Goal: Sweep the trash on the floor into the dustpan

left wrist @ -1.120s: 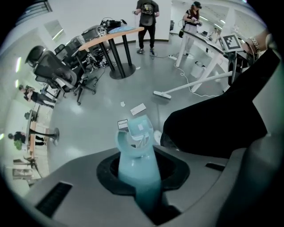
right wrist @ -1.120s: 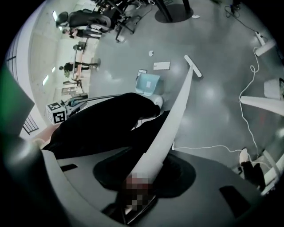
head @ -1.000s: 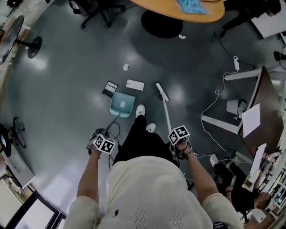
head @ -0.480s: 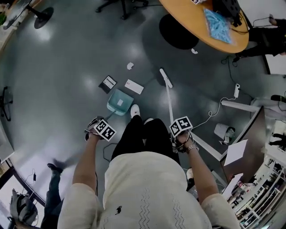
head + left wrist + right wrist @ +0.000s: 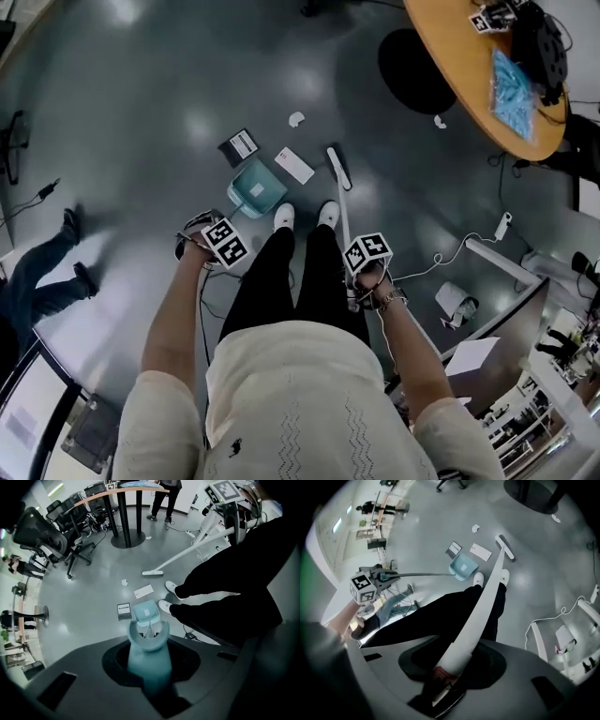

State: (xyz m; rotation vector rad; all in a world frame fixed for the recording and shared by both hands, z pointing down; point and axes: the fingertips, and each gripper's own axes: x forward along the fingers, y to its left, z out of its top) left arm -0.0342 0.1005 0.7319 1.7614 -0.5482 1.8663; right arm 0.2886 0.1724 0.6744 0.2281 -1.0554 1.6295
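A teal dustpan (image 5: 255, 187) stands on the grey floor in front of my shoes. Its long teal handle (image 5: 147, 641) runs back into my left gripper (image 5: 211, 246), which is shut on it. My right gripper (image 5: 367, 258) is shut on the white broom handle (image 5: 480, 616). The broom head (image 5: 337, 167) rests on the floor to the right of the dustpan. Beyond the pan's mouth lie a black card (image 5: 239, 146), a white paper slip (image 5: 294, 165) and, farther off, a crumpled paper ball (image 5: 296, 119). Another white scrap (image 5: 440, 121) lies near the table base.
An orange round table (image 5: 469, 66) on a black base (image 5: 417, 70) stands at the upper right. White cables (image 5: 469, 248) and a small white bin (image 5: 453, 302) lie to my right. Another person's legs (image 5: 47, 272) are at the left. Office chairs (image 5: 37, 531) stand farther back.
I have stepped forward and turned: my shoes now stand just behind the dustpan and broom head. Both grippers keep their hold. The other person's legs have moved up the left side.
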